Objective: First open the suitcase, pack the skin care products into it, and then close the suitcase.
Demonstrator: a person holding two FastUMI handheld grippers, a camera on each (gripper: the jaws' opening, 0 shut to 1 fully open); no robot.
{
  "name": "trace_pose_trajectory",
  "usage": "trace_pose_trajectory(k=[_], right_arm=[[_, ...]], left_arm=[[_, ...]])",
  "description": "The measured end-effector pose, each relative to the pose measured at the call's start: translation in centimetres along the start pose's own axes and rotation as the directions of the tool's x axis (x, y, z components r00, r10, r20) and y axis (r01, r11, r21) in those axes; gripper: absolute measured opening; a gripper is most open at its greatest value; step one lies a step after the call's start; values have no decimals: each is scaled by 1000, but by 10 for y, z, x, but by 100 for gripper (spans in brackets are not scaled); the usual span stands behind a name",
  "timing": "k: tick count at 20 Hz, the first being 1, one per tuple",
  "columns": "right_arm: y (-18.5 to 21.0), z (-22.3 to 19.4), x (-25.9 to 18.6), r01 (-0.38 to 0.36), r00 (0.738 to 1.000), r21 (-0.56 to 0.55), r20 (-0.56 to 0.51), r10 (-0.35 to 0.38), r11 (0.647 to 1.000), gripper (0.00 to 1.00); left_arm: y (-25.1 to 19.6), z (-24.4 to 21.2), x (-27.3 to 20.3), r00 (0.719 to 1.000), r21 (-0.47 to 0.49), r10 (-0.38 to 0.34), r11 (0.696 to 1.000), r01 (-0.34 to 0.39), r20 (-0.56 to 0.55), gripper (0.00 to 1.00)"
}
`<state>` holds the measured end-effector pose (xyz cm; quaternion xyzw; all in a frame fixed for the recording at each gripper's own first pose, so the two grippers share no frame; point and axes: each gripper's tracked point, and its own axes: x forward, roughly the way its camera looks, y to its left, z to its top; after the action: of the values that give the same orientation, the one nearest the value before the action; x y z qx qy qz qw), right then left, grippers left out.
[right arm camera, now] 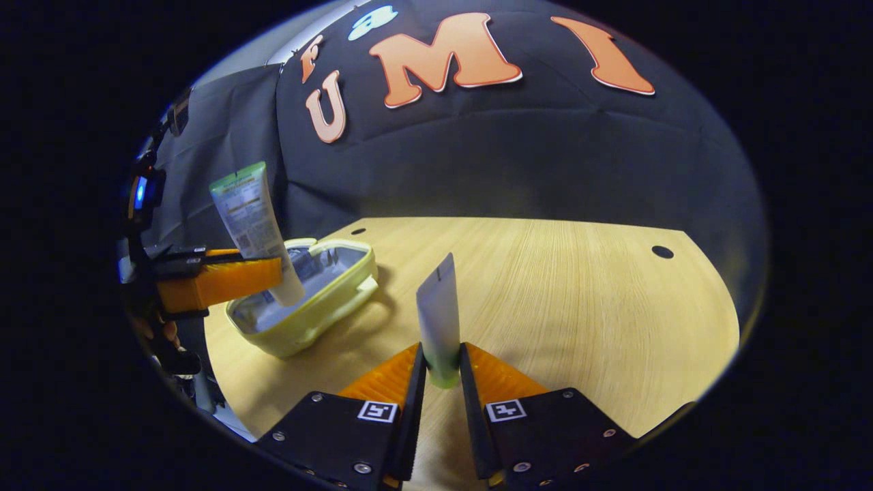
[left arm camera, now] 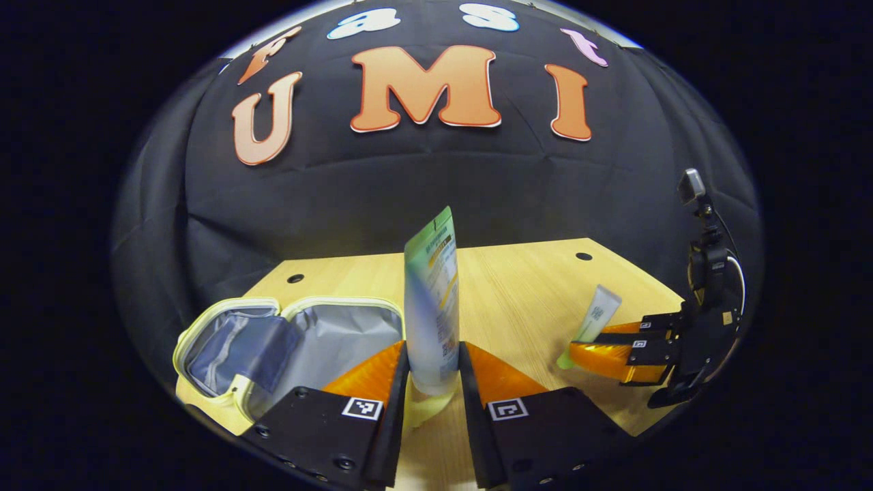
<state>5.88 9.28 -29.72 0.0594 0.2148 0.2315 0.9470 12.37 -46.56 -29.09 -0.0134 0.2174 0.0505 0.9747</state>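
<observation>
A pale yellow suitcase (left arm camera: 225, 395) lies open on the wooden table, its grey lining showing; in the right gripper view the suitcase (right arm camera: 307, 307) sits at the left. My left gripper (left arm camera: 434, 382) is shut on a large green-topped tube (left arm camera: 431, 300), held upright just right of the case. In the right gripper view that large tube (right arm camera: 249, 218) hangs over the open case, held by the left gripper (right arm camera: 273, 276). My right gripper (right arm camera: 442, 372) is shut on a small white tube (right arm camera: 440, 317) with a green cap, above the table. In the left gripper view the small tube (left arm camera: 595, 320) and right gripper (left arm camera: 580, 351) appear at the far right.
The light wooden table (right arm camera: 559, 300) stretches right and back, with small dark holes (right arm camera: 661, 251) near its far edge. A hand (right arm camera: 160, 334) holds the left gripper at the left side. Black cloth walls close off the back.
</observation>
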Motion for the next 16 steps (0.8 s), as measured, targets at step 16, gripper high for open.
trace_pose_trajectory(k=[16], right_arm=[[101,90,-42,-121,989,-139,64,131,983,34]], left_arm=[[147,26,-53,981,-24,156,987,-160,-118,41]])
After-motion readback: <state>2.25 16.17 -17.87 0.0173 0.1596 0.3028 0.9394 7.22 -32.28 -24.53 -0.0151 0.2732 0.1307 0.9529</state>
